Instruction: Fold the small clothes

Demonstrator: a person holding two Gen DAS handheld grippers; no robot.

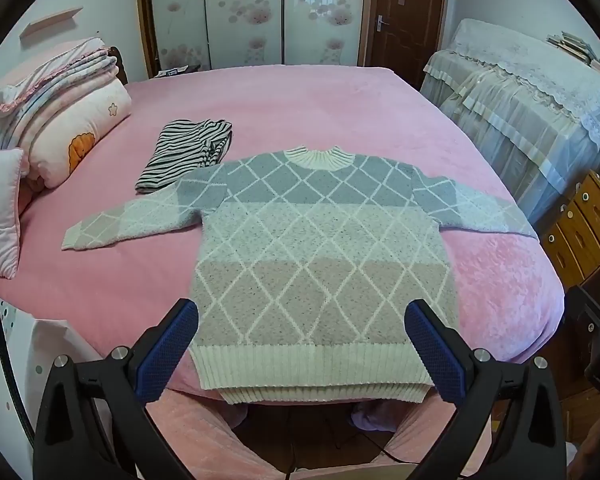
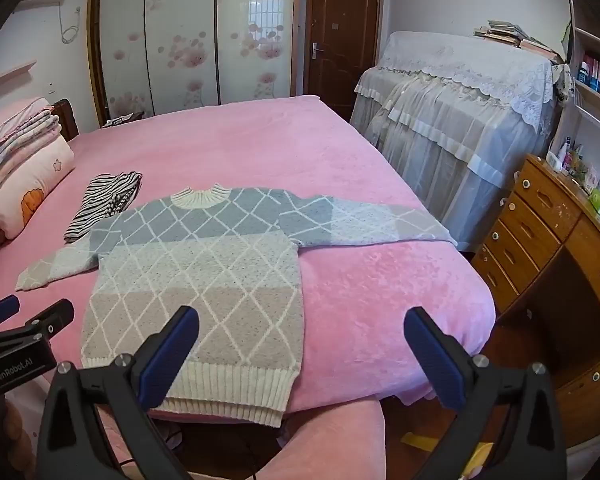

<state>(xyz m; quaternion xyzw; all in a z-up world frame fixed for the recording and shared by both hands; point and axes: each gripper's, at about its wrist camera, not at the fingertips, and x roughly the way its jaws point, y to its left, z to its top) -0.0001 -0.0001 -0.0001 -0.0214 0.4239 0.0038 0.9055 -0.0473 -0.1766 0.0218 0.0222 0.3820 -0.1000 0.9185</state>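
A: What fills the room?

B: A bed [image 1: 340,96] under a pink cover takes up most of it. Its far half is bare, and there is also bare cover on the near right beside the knit.

A: And along its edges?

B: Rolled bedding [image 1: 68,120] sits at the far left. A lace-draped piece of furniture [image 2: 460,120] and a wooden drawer unit [image 2: 540,232] stand close along the right edge.

A: Where is the sweater?

B: The diamond-pattern sweater [image 1: 320,248] lies flat, collar far, sleeves spread to both sides. Its ribbed hem hangs just over the near edge of the bed, and the right sleeve's end reaches the right edge.

A: Anything smaller?

B: A folded striped garment [image 1: 184,156] lies just beyond the left sleeve, touching it.

A: The tongs?

B: The left tongs [image 1: 300,344] stand wide apart above the hem, holding nothing. The right tongs [image 2: 300,344] are equally spread over the sweater's near right corner, empty too.
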